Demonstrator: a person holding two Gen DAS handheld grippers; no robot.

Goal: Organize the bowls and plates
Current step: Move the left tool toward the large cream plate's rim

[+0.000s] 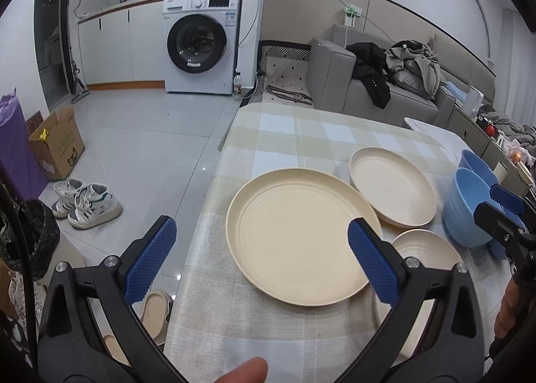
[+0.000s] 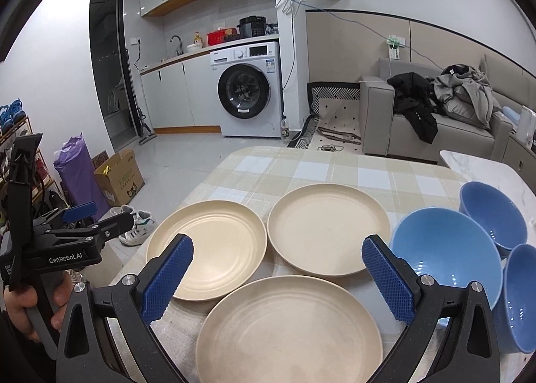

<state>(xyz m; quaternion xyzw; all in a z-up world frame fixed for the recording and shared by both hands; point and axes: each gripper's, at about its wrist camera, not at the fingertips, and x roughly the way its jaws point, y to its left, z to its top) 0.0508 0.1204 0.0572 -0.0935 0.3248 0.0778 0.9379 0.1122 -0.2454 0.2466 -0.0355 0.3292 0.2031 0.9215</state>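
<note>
Checked tablecloth [image 2: 301, 168] (beige, white) carries three cream plates [image 2: 321, 235] and three blue bowls [image 2: 442, 255].

Matt plates, glossy bowls, woven cloth.
Round cream matt plastic plates [image 2: 294, 326] and glossy blue bowls [image 2: 445, 255] sit on beige checked woven tablecloth [image 2: 301, 168].

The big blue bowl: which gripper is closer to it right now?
Right. The right gripper hangs open with one finger beside the big blue bowl; the left gripper is open over the far-left plate, well across the table.
</note>
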